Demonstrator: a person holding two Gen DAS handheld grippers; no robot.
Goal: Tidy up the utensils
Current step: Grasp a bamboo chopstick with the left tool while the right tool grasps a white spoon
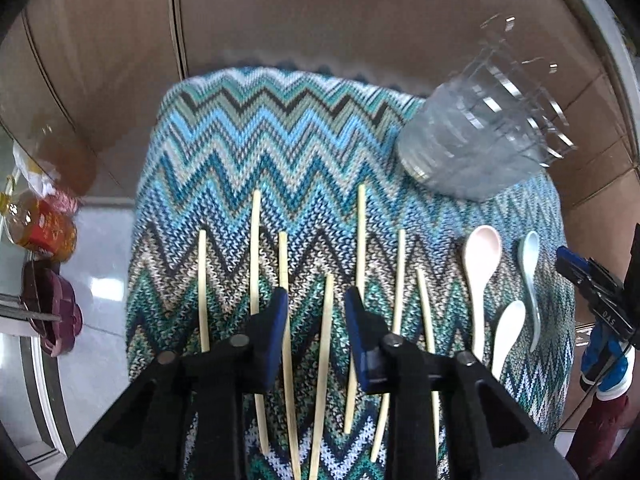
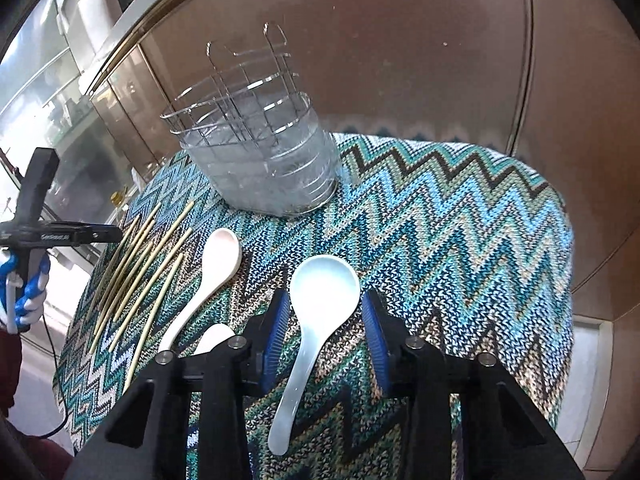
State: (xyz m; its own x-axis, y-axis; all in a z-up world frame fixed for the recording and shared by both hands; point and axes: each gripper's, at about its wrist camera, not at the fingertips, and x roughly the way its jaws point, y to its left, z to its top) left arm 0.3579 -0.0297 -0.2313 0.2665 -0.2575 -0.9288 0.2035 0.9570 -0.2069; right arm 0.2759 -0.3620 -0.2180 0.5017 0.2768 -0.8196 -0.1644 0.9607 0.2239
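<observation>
Seven chopsticks [image 1: 328,356], three spoons [image 2: 320,292], one wire holder [image 2: 260,160].

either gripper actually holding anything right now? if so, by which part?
Nothing held. The left gripper straddles a chopstick lying on the cloth. The right gripper straddles the pale blue spoon at its neck. Fingers clear of both.

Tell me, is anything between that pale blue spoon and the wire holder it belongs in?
Nothing visible. The blue spoon lies between the right gripper's open jaws, and only bare cloth runs from it to the holder. The pink spoon lies off to the side.
</observation>
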